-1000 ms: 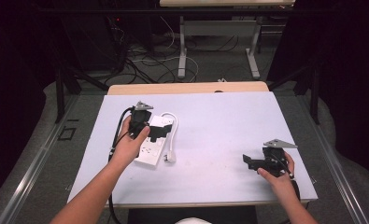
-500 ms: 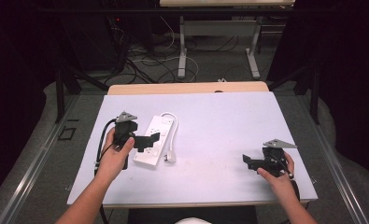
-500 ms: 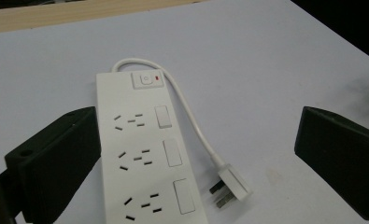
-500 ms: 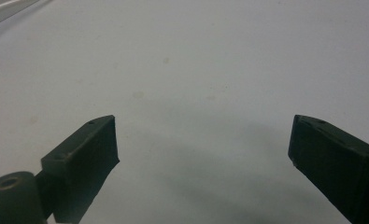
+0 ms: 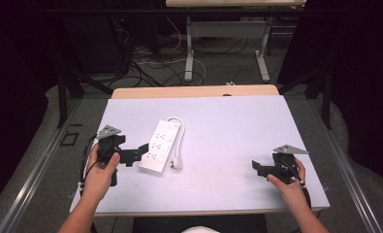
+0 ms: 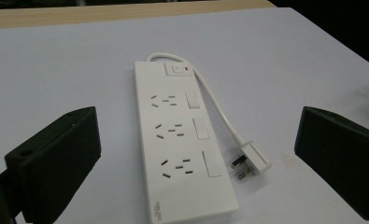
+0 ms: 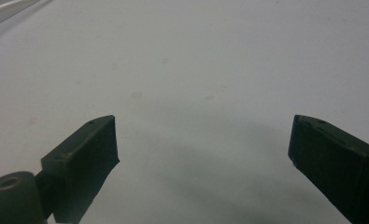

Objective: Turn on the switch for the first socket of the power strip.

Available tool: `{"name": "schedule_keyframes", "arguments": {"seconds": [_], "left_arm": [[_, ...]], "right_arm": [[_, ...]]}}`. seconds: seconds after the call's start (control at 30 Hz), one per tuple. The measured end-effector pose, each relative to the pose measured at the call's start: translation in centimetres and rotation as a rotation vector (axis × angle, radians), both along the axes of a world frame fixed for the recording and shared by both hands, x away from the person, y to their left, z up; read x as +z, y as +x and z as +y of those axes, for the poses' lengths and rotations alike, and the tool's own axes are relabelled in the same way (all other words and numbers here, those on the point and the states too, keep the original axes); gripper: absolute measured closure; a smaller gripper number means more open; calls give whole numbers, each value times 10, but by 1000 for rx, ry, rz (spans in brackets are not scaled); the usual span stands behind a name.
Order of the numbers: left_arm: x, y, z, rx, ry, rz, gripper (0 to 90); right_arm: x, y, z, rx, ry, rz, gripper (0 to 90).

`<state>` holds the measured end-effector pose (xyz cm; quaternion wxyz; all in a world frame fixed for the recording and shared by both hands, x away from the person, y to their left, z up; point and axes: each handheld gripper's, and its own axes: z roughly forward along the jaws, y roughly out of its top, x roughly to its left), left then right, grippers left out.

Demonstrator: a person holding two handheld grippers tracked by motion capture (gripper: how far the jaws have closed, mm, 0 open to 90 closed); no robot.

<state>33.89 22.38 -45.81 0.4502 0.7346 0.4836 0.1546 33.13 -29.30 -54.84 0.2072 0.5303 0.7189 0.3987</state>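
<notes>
One white power strip (image 5: 160, 146) lies left of centre on the table (image 5: 228, 126), three sockets, one plug (image 6: 249, 160) beside it. Left hand-held gripper (image 5: 139, 151) released, near its left edge. Right hand-held gripper (image 5: 255, 167) released, well apart.

A white power strip (image 5: 160, 147) lies flat on the worktop's left half, three sockets facing up, its short cord looping to a plug (image 6: 250, 161) beside it.

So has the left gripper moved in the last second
Yes. The left gripper has pulled back off the power strip toward the table's near left edge, jaws open beside the strip's near end.
</notes>
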Motion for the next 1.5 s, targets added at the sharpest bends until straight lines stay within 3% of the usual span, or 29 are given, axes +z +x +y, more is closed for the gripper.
{"name": "schedule_keyframes", "arguments": {"seconds": [0.3,0.57,0.83,1.2,1.4,1.5], "left_arm": [[-12,-14,22,30,-28,-13,5],[-36,-24,35,59,-50,-2,5],[-57,-30,41,84,-44,-6,5],[-73,-34,47,94,-35,-8,5],[-81,-34,49,104,-7,2,5],[-84,-34,51,112,-15,12,5]], "right_arm": [[0,0,1,-2,-2,0,77],[0,0,1,-3,-3,-1,76],[0,0,1,-5,-1,1,77],[1,0,0,-2,-4,-3,77],[0,0,0,0,-6,-4,77],[0,0,0,1,-8,-4,76]]}}
